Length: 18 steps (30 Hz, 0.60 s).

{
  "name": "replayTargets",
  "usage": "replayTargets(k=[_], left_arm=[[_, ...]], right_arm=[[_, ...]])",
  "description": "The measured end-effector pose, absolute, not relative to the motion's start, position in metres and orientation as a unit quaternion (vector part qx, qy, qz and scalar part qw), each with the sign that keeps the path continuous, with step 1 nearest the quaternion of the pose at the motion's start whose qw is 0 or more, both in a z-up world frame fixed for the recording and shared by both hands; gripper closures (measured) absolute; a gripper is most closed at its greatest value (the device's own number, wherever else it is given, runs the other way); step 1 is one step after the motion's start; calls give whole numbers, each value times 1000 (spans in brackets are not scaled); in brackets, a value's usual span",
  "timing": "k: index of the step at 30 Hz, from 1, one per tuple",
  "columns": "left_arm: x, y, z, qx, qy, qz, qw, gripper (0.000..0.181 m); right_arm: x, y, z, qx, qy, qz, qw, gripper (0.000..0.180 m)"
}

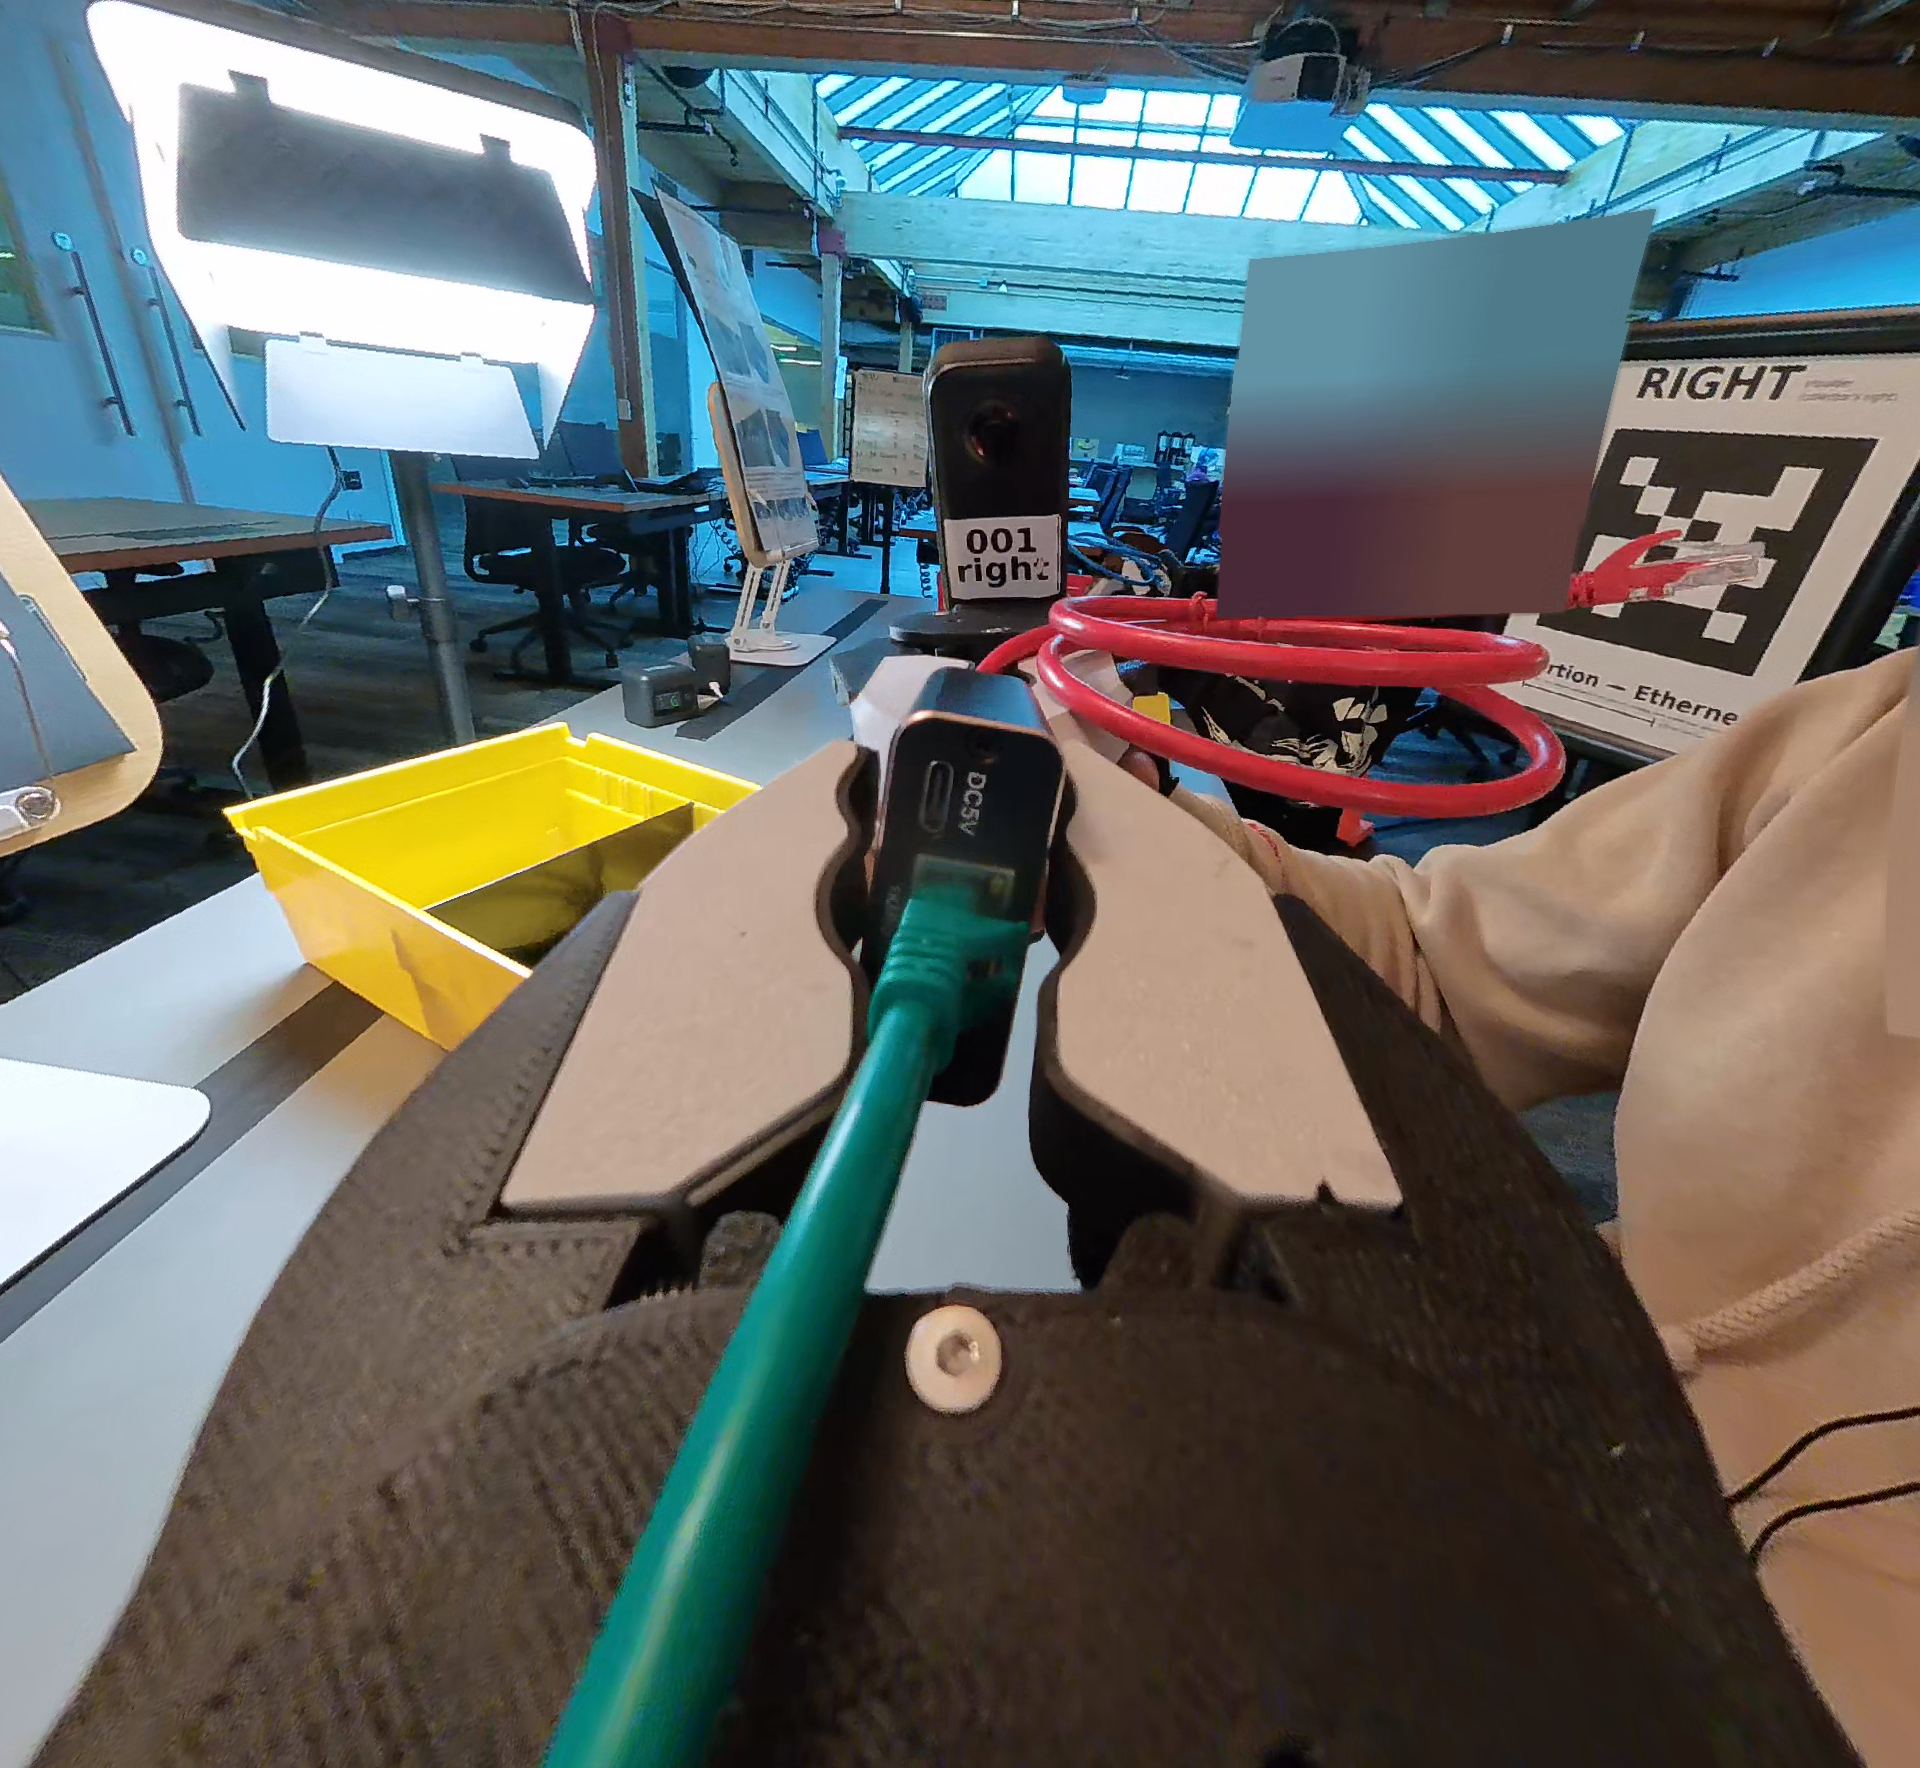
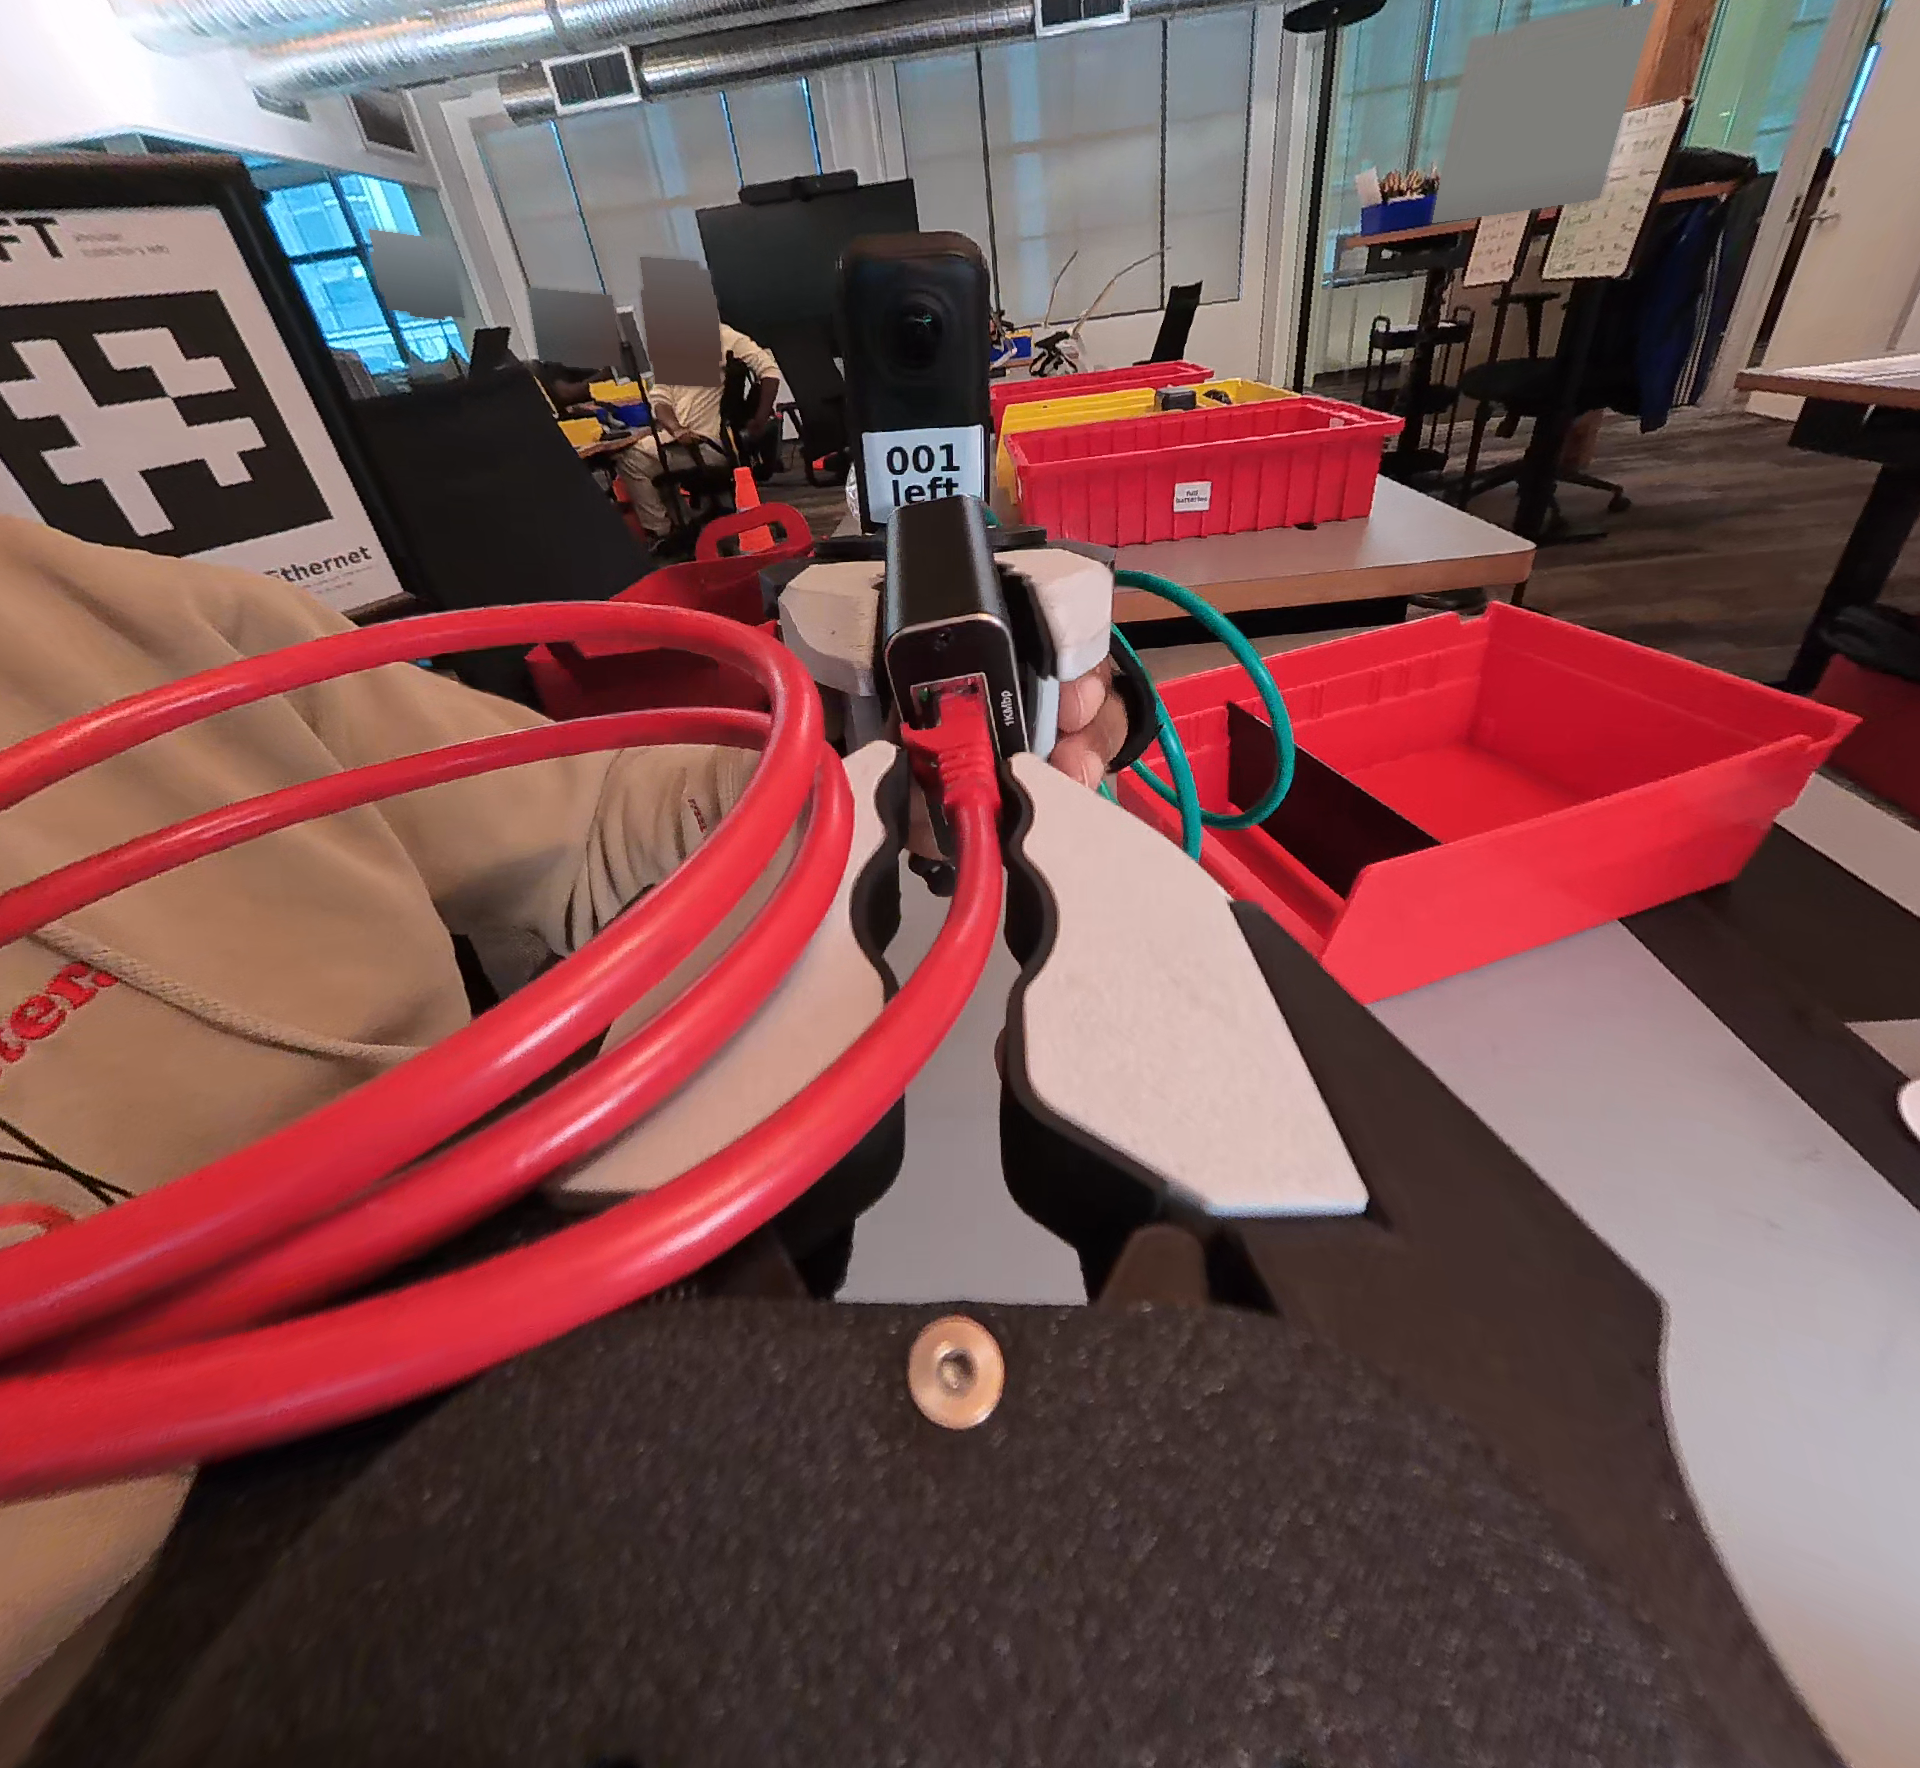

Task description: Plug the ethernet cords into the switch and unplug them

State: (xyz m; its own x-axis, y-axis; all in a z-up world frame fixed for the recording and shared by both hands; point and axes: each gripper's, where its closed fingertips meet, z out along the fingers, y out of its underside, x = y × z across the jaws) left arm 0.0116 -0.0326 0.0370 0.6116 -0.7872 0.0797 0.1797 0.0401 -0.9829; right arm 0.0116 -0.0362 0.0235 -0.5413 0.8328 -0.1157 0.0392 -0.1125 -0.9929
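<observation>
In the left wrist view, the green cord (image 1: 790, 1323) runs up between the fingers of the left gripper (image 1: 961, 871), and its plug sits in a port of the small black switch (image 1: 966, 814). The left fingers are clamped on the sides of the switch, which is held in the air above the grey worktop (image 1: 156, 1022).

The right wrist view shows the other end of the same switch (image 2: 951, 617). There the red cord (image 2: 520, 1095) is plugged in, and the fingers of the right gripper (image 2: 951, 788) are closed on its red plug; the cord makes wide loops to the left.

Only the left view shows the yellow bin (image 1: 468, 845) on the worktop; only the right view shows the red bin (image 2: 1507, 783) with a black divider.

Further off, each view shows the other gripper's camera with a white label, and a board with a black-and-white marker (image 1: 1725, 544). The switch also carries small white writing.
</observation>
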Motion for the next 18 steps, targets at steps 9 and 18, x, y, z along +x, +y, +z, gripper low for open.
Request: replayTargets(k=[9, 18], left_arm=[[7, -32, 42, -569, 221, -395, 686, 153], [5, -30, 43, -566, 215, -386, 697, 153]], right_arm=[[6, -36, 34, -347, -561, 651, 376, 163], [6, -32, 39, -353, -543, 655, 388, 162]])
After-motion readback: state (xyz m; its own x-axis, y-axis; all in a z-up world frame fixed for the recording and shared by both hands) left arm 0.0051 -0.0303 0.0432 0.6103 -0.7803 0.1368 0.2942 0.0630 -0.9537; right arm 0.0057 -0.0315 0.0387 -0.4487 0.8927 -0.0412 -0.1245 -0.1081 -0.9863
